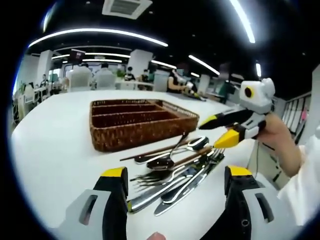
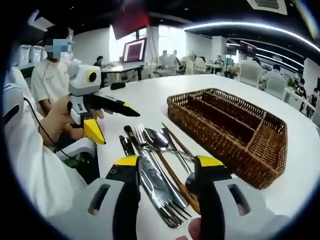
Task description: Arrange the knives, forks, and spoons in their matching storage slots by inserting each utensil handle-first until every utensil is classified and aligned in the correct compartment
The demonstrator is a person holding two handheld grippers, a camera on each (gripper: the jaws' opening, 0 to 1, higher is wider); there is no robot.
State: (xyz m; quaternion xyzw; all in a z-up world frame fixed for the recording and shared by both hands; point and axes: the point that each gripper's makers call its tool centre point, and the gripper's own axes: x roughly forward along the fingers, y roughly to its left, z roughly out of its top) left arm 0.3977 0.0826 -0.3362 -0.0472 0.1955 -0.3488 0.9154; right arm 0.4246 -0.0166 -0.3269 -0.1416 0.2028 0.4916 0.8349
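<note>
A pile of knives, forks and spoons [image 1: 172, 172] lies on the white table in front of an empty wicker tray [image 1: 135, 137] divided into long slots. My left gripper [image 1: 175, 172] hovers open just short of the pile, its jaws wide apart. My right gripper [image 1: 214, 131] comes in from the right, open, its yellow tips above the pile's far end. In the right gripper view the cutlery [image 2: 155, 160] runs between the open jaws of my right gripper [image 2: 167, 162]. The tray [image 2: 220, 150] sits to the right, and the left gripper [image 2: 119, 127] is at the left, open.
The white table [image 1: 55, 145] stretches wide to the left of the tray. A person in white [image 2: 50, 75] sits at its far side, with a monitor [image 2: 134, 50] behind. Chairs and other tables stand in the background. My sleeve [image 2: 30, 160] borders the left.
</note>
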